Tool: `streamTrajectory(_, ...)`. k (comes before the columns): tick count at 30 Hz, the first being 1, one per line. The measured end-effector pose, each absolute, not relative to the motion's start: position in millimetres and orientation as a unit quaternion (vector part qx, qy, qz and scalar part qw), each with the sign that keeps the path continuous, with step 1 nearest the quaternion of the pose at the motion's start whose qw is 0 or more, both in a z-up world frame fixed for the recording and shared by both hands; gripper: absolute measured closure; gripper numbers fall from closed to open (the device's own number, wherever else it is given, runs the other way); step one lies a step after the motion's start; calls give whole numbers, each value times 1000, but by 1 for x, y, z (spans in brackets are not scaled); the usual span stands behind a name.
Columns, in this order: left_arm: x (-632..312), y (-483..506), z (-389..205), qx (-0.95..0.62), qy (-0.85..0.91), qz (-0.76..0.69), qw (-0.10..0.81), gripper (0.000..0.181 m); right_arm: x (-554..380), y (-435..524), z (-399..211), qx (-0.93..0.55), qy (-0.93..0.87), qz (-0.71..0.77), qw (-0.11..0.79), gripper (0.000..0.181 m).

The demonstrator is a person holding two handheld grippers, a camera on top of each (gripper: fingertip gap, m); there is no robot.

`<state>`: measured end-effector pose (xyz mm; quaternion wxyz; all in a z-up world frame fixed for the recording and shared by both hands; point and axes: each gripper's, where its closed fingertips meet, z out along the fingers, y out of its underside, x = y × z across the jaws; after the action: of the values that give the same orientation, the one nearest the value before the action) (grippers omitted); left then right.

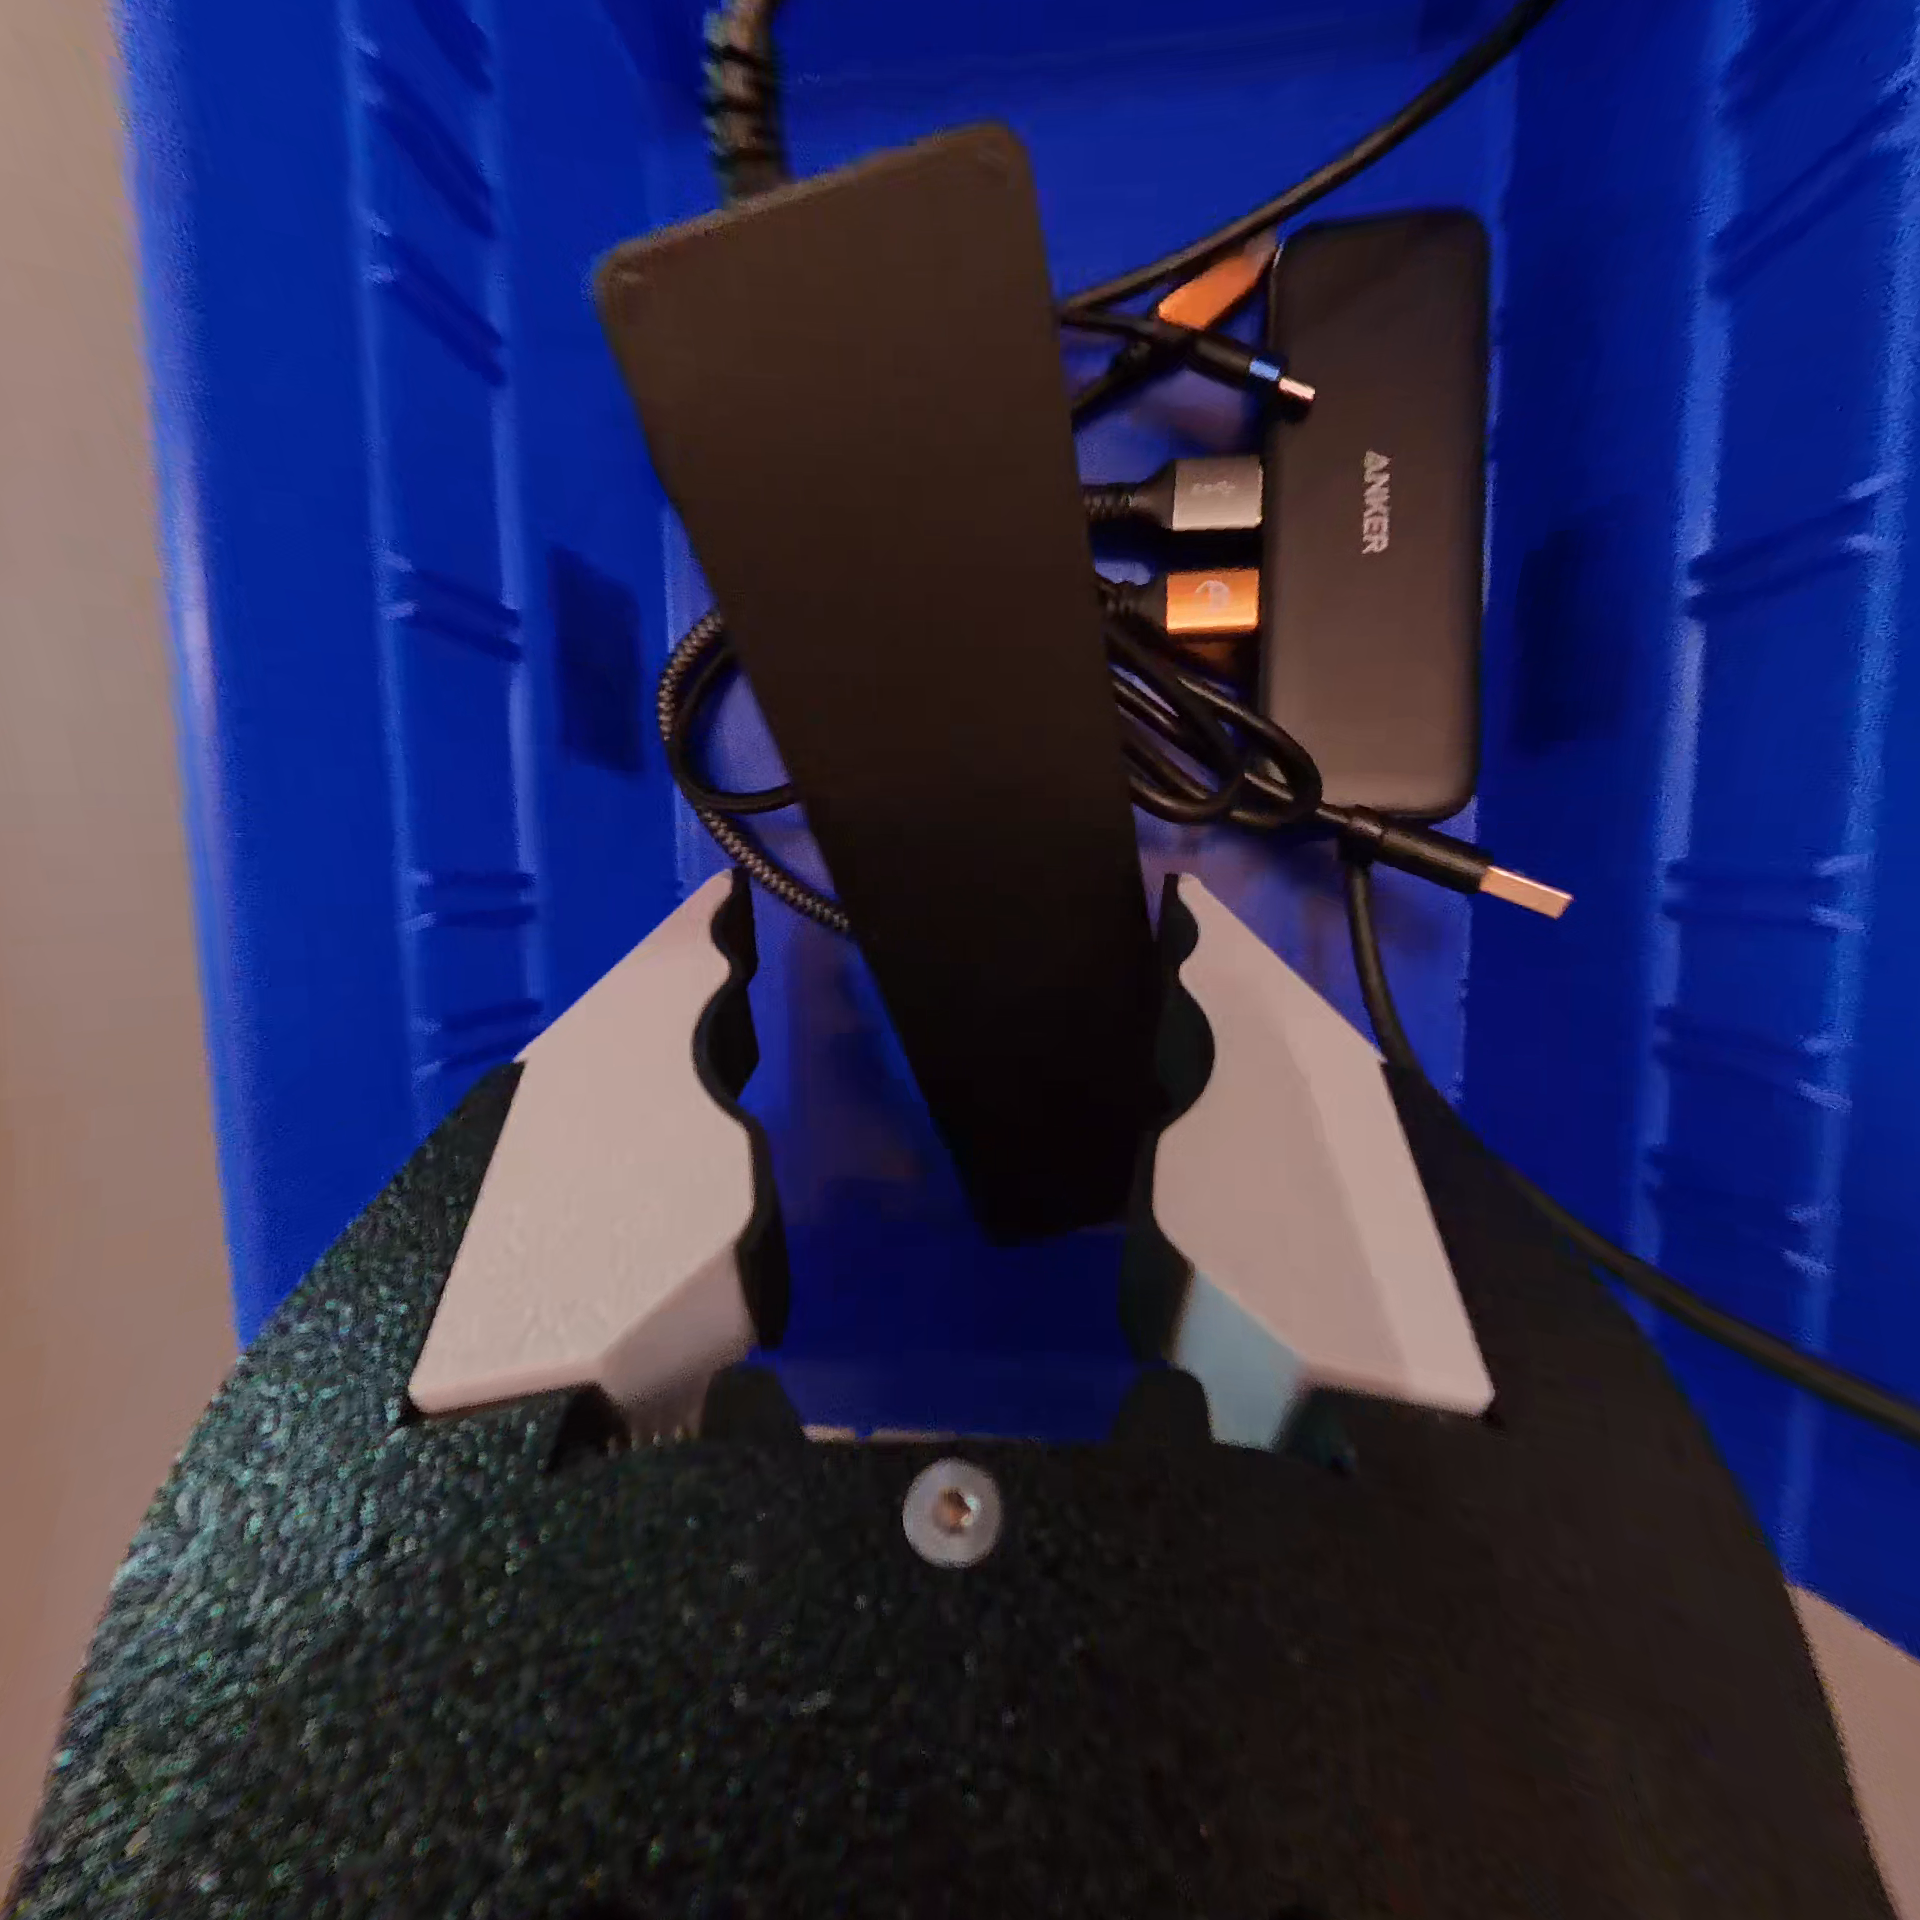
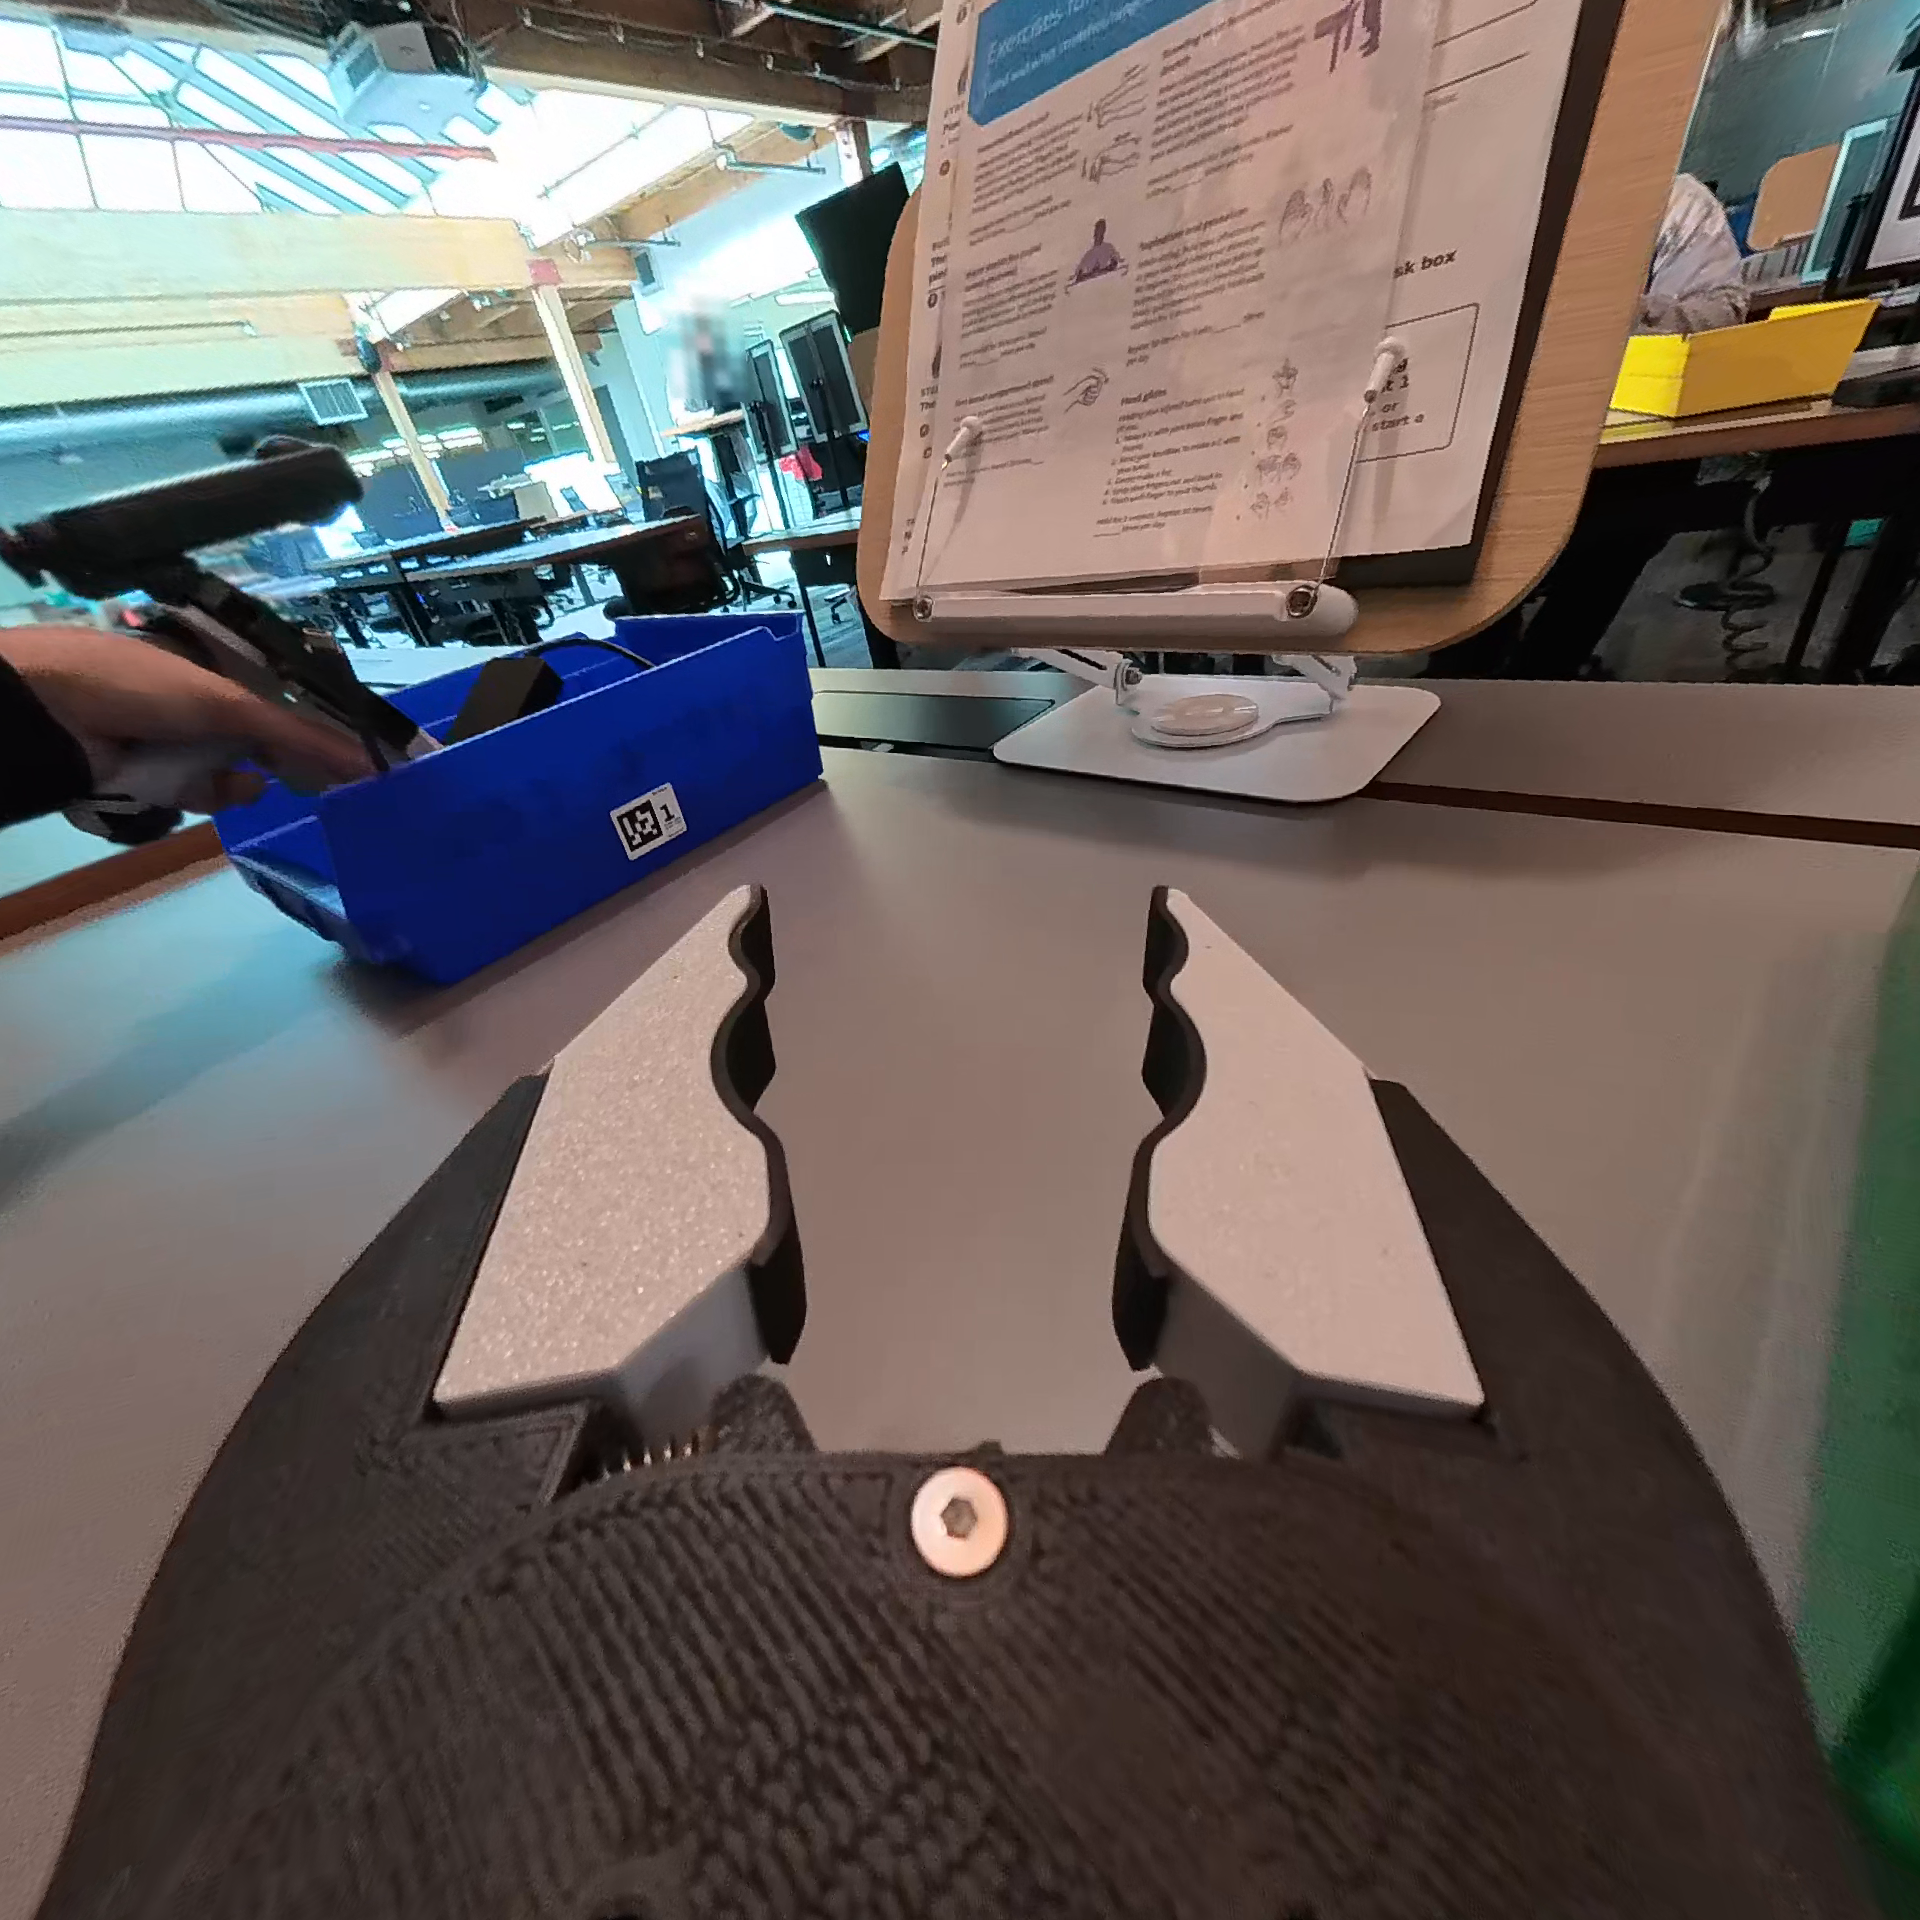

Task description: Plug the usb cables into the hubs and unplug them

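Left gripper (image 1: 956,1049) reaches into the blue bin (image 2: 540,821) near the grey table's (image 2: 1039,935) left edge — fingers apart around a black hub (image 1: 873,644), grip unclear. Right gripper (image 2: 958,1049) hovers wide open, empty — open-plan workshop behind.

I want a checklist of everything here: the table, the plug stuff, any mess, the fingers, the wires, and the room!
Surface: grey table, bare in front of the right gripper.
Job's things: blue bin holding a dark hub with two plugs in it; a long black hub tilts up between the left gripper fingers.
Clutter: nothing seen.
Grippers: right open, empty; left's grip unclear.
Cables: black tangle in the bin, loose plug.
Surroundings: paper stand, desks, yellow box.
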<state>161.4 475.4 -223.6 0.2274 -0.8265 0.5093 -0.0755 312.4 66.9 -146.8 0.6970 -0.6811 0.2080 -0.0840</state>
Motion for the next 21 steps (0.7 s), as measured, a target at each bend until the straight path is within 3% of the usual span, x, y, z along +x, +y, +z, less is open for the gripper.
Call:
streamTrajectory(1,164,476,-229,-824,515,-62,226,105,313,67,-148,-683,208,-87,695,110)
streamTrajectory(14,181,495,-239,-765,571,-27,297,116,311,69,-150,-686,204,-75,694,111)
streamTrajectory(21,187,488,-109,-665,573,-48,477,117,309,71,-151,-689,200,-70,693,112)
